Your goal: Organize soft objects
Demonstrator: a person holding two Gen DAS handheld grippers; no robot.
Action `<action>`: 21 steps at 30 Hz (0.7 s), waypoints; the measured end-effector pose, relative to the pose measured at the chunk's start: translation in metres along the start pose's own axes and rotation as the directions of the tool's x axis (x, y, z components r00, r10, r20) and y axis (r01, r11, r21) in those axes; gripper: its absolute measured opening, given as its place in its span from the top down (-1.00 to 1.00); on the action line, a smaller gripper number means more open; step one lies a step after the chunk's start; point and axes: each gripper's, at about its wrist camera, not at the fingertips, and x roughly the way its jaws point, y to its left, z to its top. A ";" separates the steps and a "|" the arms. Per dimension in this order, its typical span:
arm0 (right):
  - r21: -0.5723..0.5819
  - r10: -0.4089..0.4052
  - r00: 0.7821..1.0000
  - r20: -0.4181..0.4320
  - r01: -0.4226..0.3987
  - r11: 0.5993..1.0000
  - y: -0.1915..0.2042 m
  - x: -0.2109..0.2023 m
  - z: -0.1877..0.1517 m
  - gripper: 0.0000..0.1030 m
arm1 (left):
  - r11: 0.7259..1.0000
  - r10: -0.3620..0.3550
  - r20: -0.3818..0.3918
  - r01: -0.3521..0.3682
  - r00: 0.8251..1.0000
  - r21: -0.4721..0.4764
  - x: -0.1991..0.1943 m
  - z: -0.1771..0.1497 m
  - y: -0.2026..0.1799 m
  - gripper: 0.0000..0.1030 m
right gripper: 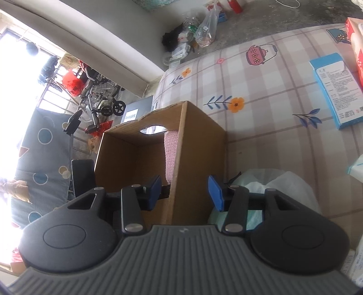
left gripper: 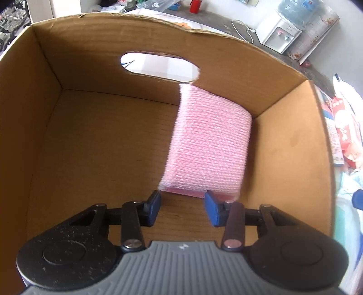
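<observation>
A pink knitted soft pad [left gripper: 211, 145] lies inside the open cardboard box [left gripper: 90, 45], leaning against the back wall by the right corner, below the handle cut-out. My left gripper [left gripper: 182, 207] points down into the box at the pad's near end. Its blue pads stand apart with bare box floor between them, and the right fingertip overlaps the pad's edge. In the right wrist view the same box [right gripper: 199, 140] stands on the patterned cloth with the pink pad [right gripper: 170, 152] showing inside. My right gripper [right gripper: 185, 192] hovers open over the box's near right wall, holding nothing.
A white plastic bag [right gripper: 272, 181] with soft items sits just right of the box. A blue carton [right gripper: 335, 90] lies on the checked flowered cloth [right gripper: 261, 79]. On the floor beyond are a water dispenser [left gripper: 279, 34], a red cup [left gripper: 195, 5] and bags.
</observation>
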 end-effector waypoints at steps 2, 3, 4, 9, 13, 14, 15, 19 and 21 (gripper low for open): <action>-0.001 -0.001 1.000 0.006 0.001 1.000 -0.002 -0.003 0.001 0.08 | 1.000 -0.004 0.008 0.004 1.000 0.008 -0.009 -0.001 -0.002 -0.08; -0.001 -0.002 1.000 0.009 0.002 1.000 -0.003 -0.004 0.002 0.06 | 1.000 -0.005 0.018 0.005 1.000 0.006 -0.014 -0.001 -0.002 -0.23; -0.002 -0.005 1.000 0.012 0.005 1.000 -0.004 -0.005 0.003 0.05 | 1.000 -0.005 0.030 0.005 1.000 -0.002 -0.018 0.000 -0.001 -0.30; 0.006 -0.020 0.999 0.033 0.019 1.000 -0.014 -0.008 0.007 0.04 | 0.997 0.011 0.109 -0.004 0.994 -0.071 -0.030 0.012 0.004 -0.29; 0.019 -0.024 0.999 0.037 0.023 1.000 -0.024 -0.008 0.007 0.03 | 0.989 0.016 0.109 0.000 0.994 -0.146 -0.019 0.022 0.002 0.01; 0.022 -0.026 0.999 0.037 0.026 0.999 -0.026 -0.009 0.007 0.03 | 0.987 0.008 0.102 0.008 0.995 -0.160 -0.022 0.026 -0.001 0.11; 0.025 -0.030 0.999 0.036 0.029 0.999 -0.029 -0.009 0.007 0.03 | 0.986 0.000 0.094 0.016 0.996 -0.168 -0.020 0.029 -0.003 0.16; 0.040 -0.049 0.998 0.035 0.047 0.998 -0.040 -0.011 0.006 0.03 | 0.988 -0.034 0.067 0.044 0.997 -0.147 -0.019 0.030 -0.007 0.17; 0.046 -0.056 0.998 0.038 0.054 0.997 -0.044 -0.013 0.006 0.03 | 0.991 -0.034 0.060 0.041 0.998 -0.130 -0.019 0.030 -0.008 0.13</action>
